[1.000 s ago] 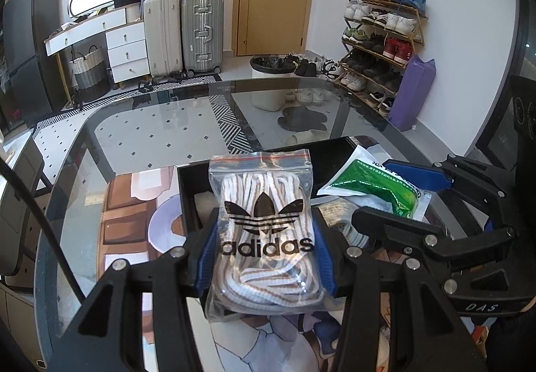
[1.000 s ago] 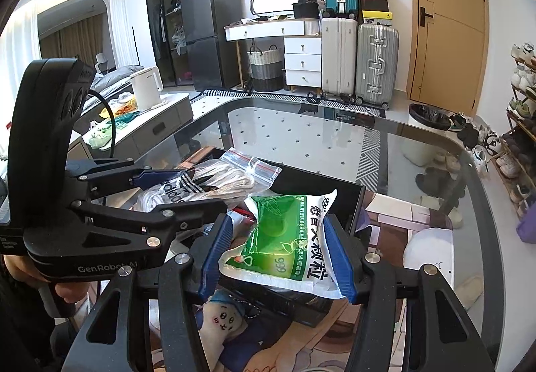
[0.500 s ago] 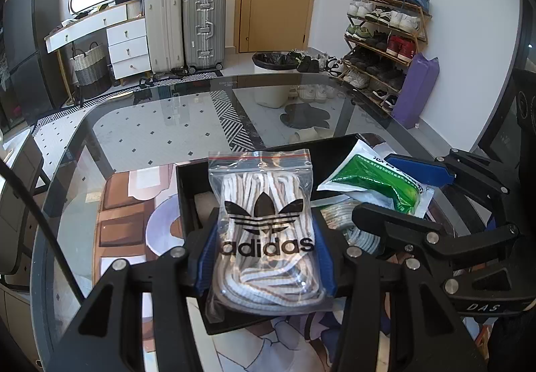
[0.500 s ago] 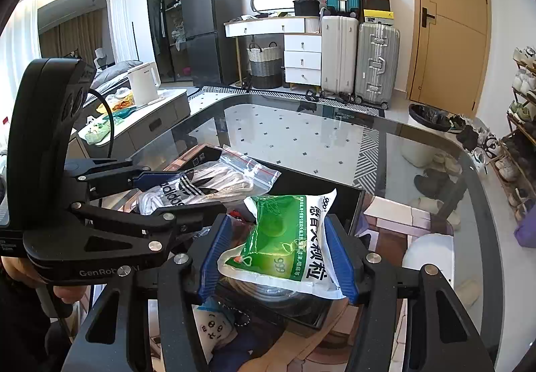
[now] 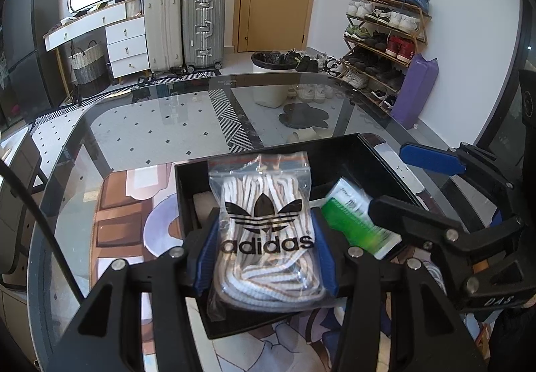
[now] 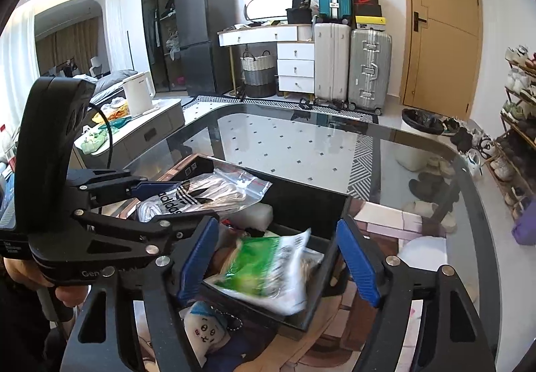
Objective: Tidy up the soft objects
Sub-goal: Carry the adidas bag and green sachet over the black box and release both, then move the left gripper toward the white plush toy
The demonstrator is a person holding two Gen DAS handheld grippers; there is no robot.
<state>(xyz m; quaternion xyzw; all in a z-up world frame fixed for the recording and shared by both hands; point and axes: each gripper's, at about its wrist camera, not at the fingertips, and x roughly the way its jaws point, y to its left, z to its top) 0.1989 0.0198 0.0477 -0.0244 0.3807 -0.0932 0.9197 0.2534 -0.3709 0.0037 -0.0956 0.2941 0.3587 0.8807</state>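
- You are in the drop-off step: your right gripper [image 6: 278, 258] is opening, and the green-and-white soft packet [image 6: 264, 266] lies free in the black box [image 6: 308, 201] at lower centre.
- Your left gripper [image 5: 266, 258], jaws easing apart, has the clear zip bag of striped laces [image 5: 264, 224] between its pads above the box.
- Next, I judge: release the bag inside.

Right gripper [image 6: 278, 258] opening; green packet [image 6: 264, 268] loose in black box [image 6: 301, 201].

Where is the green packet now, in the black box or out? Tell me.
In. The green packet lies tilted inside the black box, and the opening right gripper no longer touches it.
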